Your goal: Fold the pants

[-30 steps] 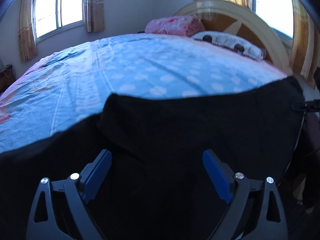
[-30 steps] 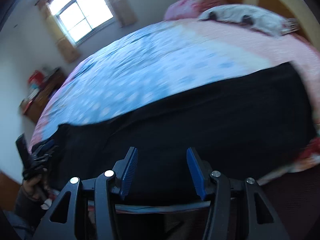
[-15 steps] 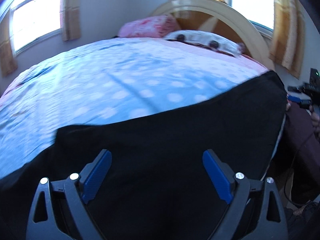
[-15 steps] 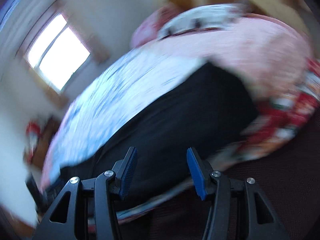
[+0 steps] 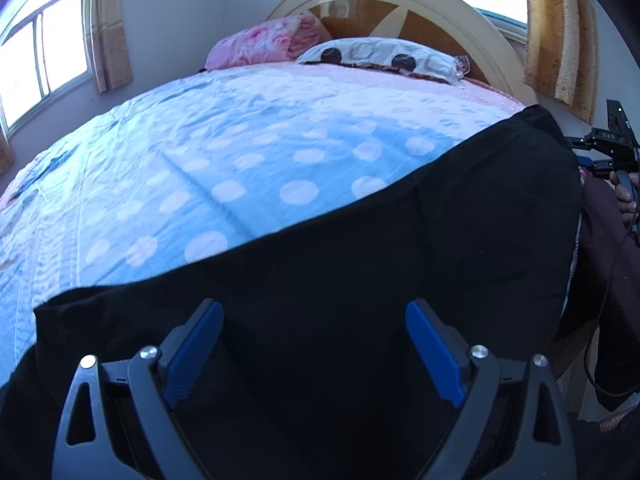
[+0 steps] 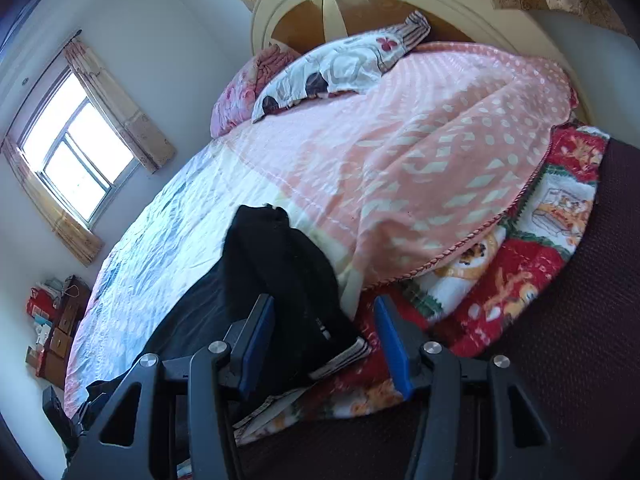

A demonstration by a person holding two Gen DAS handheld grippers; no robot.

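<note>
The left claw [image 5: 312, 344] stands wide with nothing between its blue pads [image 5: 192, 354]; it hangs just over the pants [image 5: 360, 280], and I cannot tell whether it touches the cloth. The pants are black and lie spread along the near edge of the bed [image 5: 240, 168], reaching from the near left to the right edge, where one end bunches up. Past them the blue dotted sheet runs far back to a pink pillow [image 5: 264, 42], a white patterned pillow [image 5: 380, 56] and a curved wooden headboard [image 5: 400, 4]. At the far right a hand [image 5: 626, 196] grips the handle of the other tool, with a dark sleeve [image 5: 608, 272] below it.

The right claw [image 6: 324, 340] is about half open and grips nothing. The bunched end of the pants [image 6: 280, 272] rises just ahead of it, close by its left pad [image 6: 256, 344], though I cannot say they touch. Right of the pants a pink blanket [image 6: 440, 152] hangs over the bed's edge onto a red patterned blanket [image 6: 520, 264]. A window [image 6: 76, 144] with curtains sits far left, with a small cabinet [image 6: 60, 336] below it in the corner.
</note>
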